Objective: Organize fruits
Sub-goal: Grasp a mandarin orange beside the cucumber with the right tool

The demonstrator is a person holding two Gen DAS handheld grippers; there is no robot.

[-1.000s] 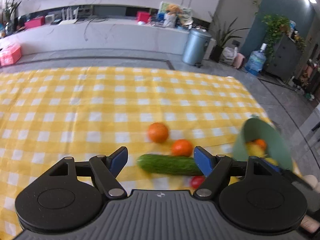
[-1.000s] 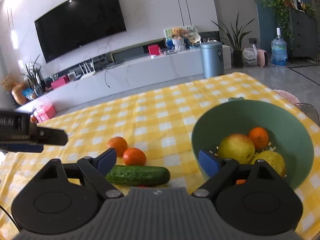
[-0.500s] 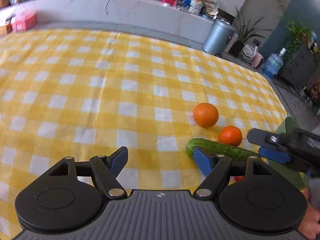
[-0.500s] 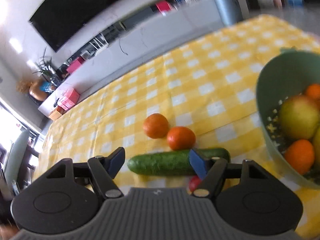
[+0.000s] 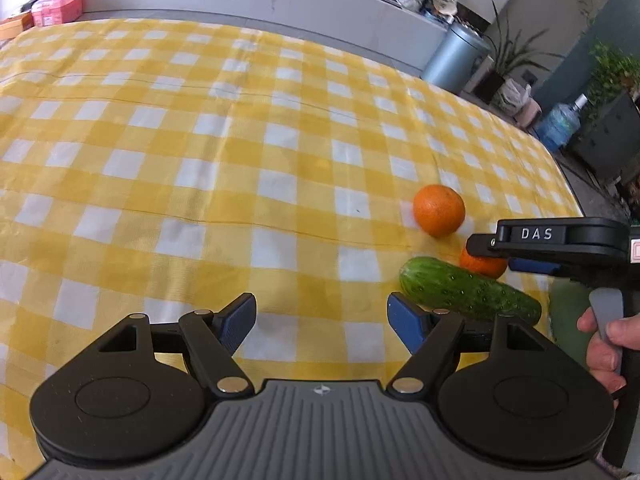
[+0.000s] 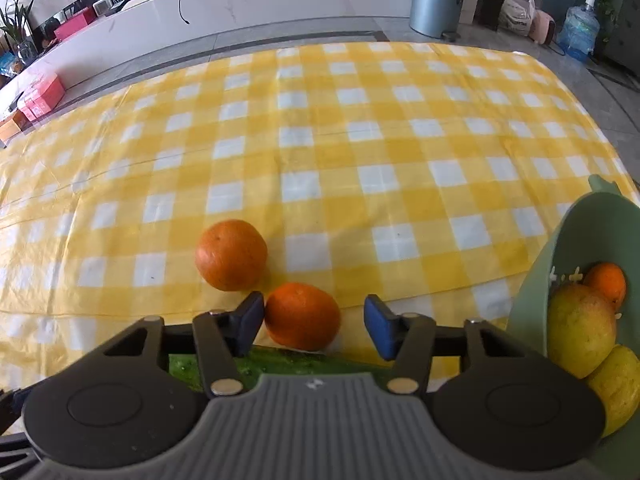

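Table with yellow and white check cloth (image 6: 320,152), few long creases across it. Two oranges on cloth: far orange (image 6: 231,254) and near orange (image 6: 302,316), just beside each other, small gap between. Green cucumber (image 5: 468,294) lies flat on cloth, right in front of near orange, maybe touching. Green bowl (image 6: 580,240) sits on cloth at right edge, apart from oranges. Rest of cloth bare.

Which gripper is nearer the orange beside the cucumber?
Right. The right gripper straddles that orange, jaws closing, not yet gripping. The left gripper is open, off to the side past the cucumber.
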